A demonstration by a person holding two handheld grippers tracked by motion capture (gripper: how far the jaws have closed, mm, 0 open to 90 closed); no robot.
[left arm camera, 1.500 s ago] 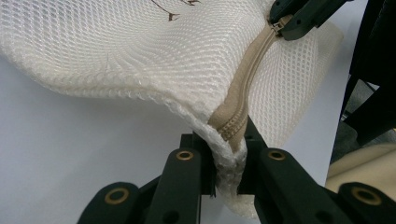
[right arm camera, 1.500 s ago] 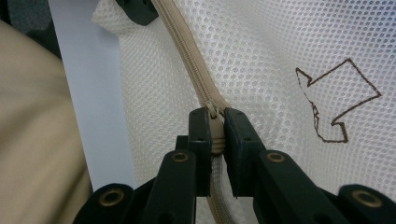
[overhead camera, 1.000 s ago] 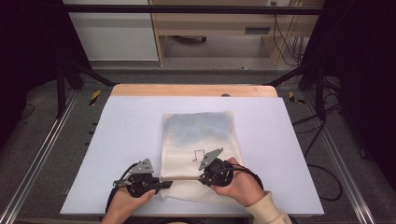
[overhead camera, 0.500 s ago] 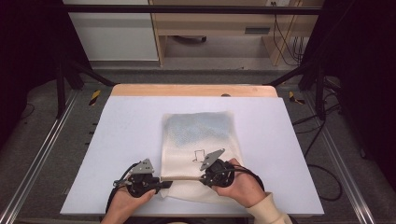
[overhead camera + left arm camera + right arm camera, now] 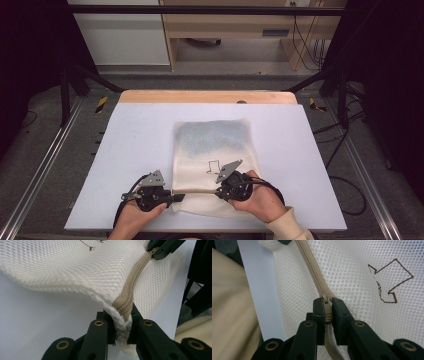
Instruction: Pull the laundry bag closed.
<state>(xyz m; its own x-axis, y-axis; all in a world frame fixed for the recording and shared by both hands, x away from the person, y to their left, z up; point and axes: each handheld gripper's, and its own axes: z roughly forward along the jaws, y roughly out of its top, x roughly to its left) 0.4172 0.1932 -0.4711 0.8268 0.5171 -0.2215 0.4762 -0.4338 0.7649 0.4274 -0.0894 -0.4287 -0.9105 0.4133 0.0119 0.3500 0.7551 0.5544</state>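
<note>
White counter (image 5: pixel 125 150) fills our workspace, with a mesh bag (image 5: pixel 212 145) lying at its centre, the zip (image 5: pixel 196 191) along the edge at six o'clock. Our left gripper (image 5: pixel 175 197) has its fingers clamped on the bag's corner at the zip's end (image 5: pixel 122 312). Our right gripper (image 5: pixel 218 190) has its fingers pinched shut on the slider (image 5: pixel 326 300). The zip's long axis runs from nine to three o'clock between our two hands. We judge the right hand must pull along that line while the left anchors.
</note>
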